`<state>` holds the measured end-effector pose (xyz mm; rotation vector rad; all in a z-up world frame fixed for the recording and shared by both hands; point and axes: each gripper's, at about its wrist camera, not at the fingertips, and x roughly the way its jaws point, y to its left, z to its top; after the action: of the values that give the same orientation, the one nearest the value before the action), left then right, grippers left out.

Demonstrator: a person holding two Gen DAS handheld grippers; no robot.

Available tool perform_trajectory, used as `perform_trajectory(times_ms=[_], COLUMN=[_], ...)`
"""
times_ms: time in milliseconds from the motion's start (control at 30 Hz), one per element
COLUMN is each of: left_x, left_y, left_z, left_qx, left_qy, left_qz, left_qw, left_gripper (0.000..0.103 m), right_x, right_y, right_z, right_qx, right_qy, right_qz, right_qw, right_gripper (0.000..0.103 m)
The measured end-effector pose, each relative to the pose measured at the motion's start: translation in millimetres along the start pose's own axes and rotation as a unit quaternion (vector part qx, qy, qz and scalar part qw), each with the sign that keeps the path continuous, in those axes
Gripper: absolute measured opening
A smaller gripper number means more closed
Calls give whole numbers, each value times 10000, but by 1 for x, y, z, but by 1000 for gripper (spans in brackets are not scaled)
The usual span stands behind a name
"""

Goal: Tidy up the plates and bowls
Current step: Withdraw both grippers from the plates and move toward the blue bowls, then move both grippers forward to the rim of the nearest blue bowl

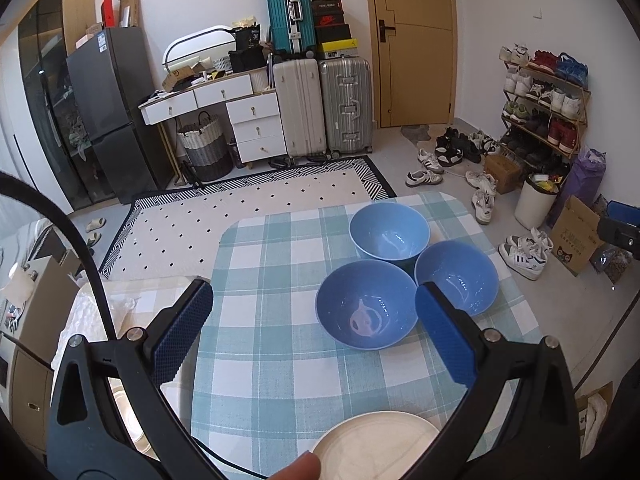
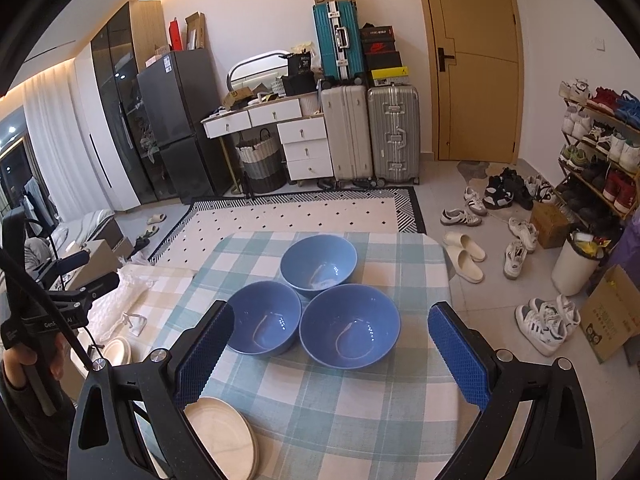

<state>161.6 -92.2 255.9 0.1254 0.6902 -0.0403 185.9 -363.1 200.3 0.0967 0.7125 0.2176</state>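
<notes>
Three blue bowls stand close together on the checked tablecloth (image 2: 332, 412): a far one (image 2: 319, 261), a near left one (image 2: 265, 318) and a near right one (image 2: 350, 326). They also show in the left wrist view: far (image 1: 389, 230), near left (image 1: 366, 310), right (image 1: 457, 276). A stack of cream plates (image 2: 224, 436) lies at the near left of the table; it shows in the left wrist view (image 1: 376, 446) too. My left gripper (image 1: 314, 320) is open and empty above the table. My right gripper (image 2: 330, 354) is open and empty, just short of the near bowls.
A low side table with more cream plates (image 2: 118, 350) and plastic wrap stands left of the table. Shoes, a white bin (image 2: 574, 264) and cardboard boxes lie on the floor to the right. A patterned rug (image 2: 304, 216), suitcases and a desk are beyond.
</notes>
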Motion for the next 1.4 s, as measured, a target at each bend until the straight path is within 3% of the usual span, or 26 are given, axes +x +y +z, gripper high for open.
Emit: perform_trajectory(times_ms=[833,1400], left_x=[192,325], left_y=[9,34], left_z=[21,-5], left_qx=[-79,-122], left_qy=[728,1308], left_qz=[-239,-372], left_qw=[9970,9906], left_gripper=[101,101], right_x=[145,252], right_y=[-16,2], right_z=[27,18], right_qx=[-248,-759], right_qy=[757,1301], right_qz=[156,158], right_qw=[9967,9885], right_gripper=[99,99])
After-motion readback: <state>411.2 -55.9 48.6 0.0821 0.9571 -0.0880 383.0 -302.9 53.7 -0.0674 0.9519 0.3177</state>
